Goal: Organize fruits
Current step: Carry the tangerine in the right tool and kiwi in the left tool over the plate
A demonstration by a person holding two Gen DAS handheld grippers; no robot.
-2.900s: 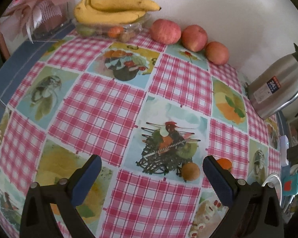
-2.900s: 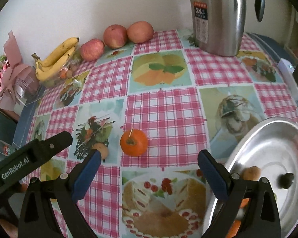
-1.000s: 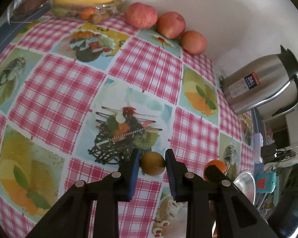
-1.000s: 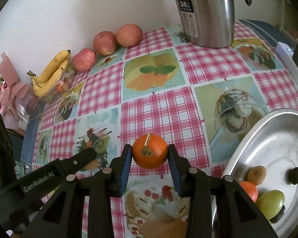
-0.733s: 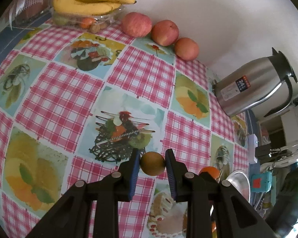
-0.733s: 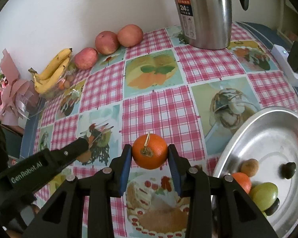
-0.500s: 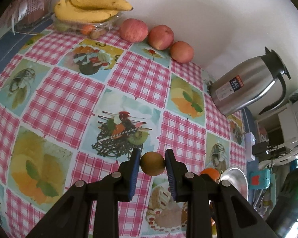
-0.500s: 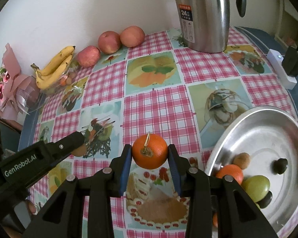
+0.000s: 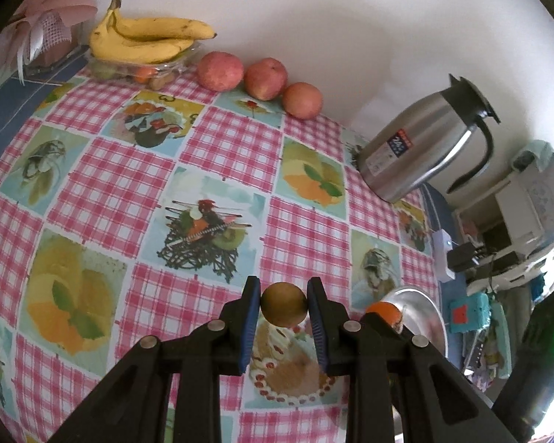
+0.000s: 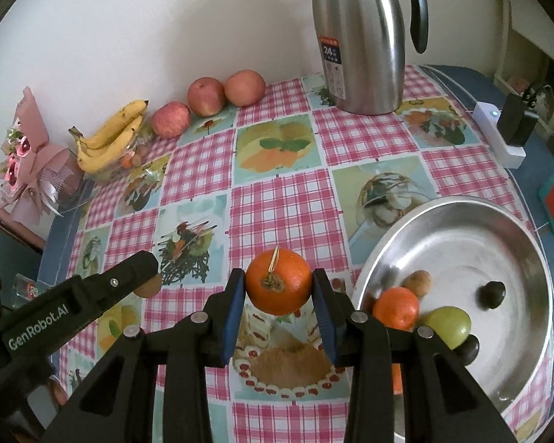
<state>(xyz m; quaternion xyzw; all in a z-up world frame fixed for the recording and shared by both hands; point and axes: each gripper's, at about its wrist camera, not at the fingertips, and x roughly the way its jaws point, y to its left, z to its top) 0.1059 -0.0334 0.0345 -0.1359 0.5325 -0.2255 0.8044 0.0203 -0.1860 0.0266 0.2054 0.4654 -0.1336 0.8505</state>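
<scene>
My left gripper is shut on a small brown fruit, lifted clear above the checked tablecloth. In the right wrist view my right gripper is shut on an orange with a short stalk, also held off the table. Its neighbour, the left gripper, shows at the left with the brown fruit peeking out. A steel bowl at the right holds an orange, a green fruit, a small brown fruit and dark fruits.
Along the wall stand three apples, a bunch of bananas on a clear box, a wrapped bouquet and a steel thermos jug. A white power strip with a black plug lies at the table's right edge.
Both grippers have risen with their fruits, and more of the table and the bowl has come into view. The grips have not changed over the last second.
</scene>
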